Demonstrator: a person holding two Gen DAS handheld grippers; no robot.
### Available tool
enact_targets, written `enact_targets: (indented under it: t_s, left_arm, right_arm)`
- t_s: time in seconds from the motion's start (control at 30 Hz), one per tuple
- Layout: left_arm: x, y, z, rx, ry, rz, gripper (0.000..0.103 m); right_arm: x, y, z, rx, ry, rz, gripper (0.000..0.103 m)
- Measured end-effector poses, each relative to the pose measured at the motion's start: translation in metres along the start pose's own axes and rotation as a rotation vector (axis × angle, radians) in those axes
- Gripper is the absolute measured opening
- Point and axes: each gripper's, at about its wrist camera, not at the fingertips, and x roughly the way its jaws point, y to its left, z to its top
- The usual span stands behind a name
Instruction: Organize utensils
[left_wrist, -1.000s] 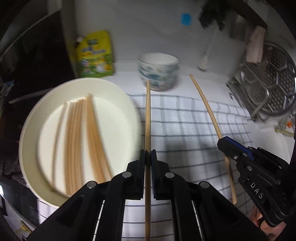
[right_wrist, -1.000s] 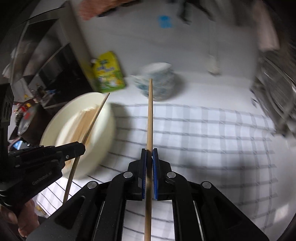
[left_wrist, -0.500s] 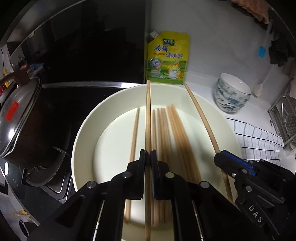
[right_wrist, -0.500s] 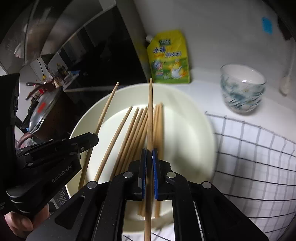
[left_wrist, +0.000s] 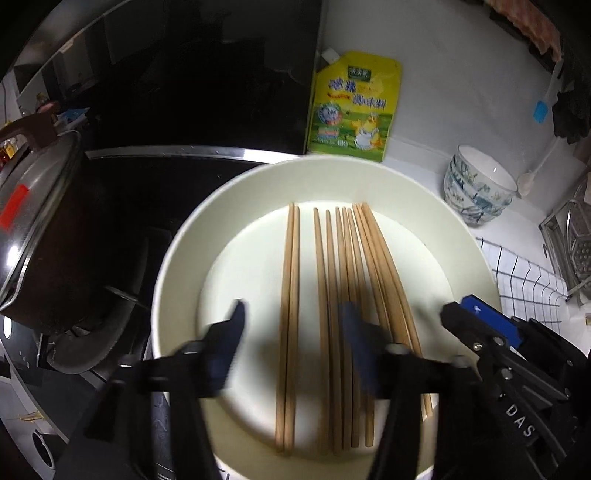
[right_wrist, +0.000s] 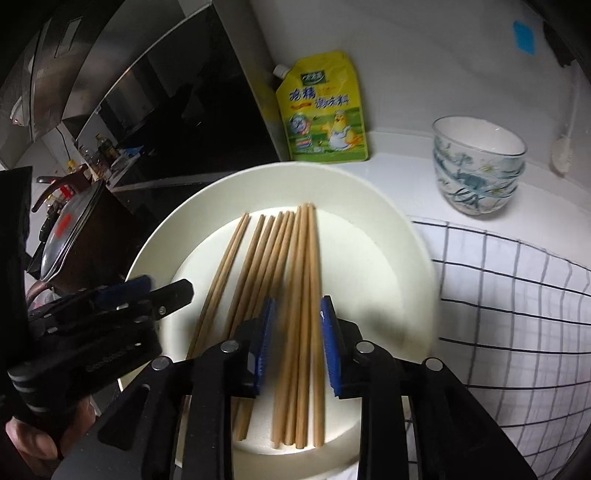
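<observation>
Only right view – checked cloth (right_wrist: 517, 314), left – pot lid (left_wrist: 33, 206)

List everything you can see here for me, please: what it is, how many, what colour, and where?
chopsticks: about ten, tan wood, lying side by side in the plate
plate: one, cream, on the counter below both grippers
seasoning pouch: one, yellow-green, leaning against the wall behind the plate
bowls: a small stack, white with blue pattern, right of the plate
checked cloth: one, white with dark lines, right of the plate
pot with lid: one, dark, on the stove at left
left gripper: black, jaws opening above the chopsticks, gripping none
right gripper: black with blue pads, jaws opening, gripping none
</observation>
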Motion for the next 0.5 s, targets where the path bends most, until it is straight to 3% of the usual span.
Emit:
enact_targets:
  t_s: [0.5]
  left_arm:
    - [-0.031,-0.001,-0.008,0.041,-0.03,0.007,0.066]
  right_arm:
    - [-0.04,0.004,-0.016,0.023,-0.036,-0.082,0.041]
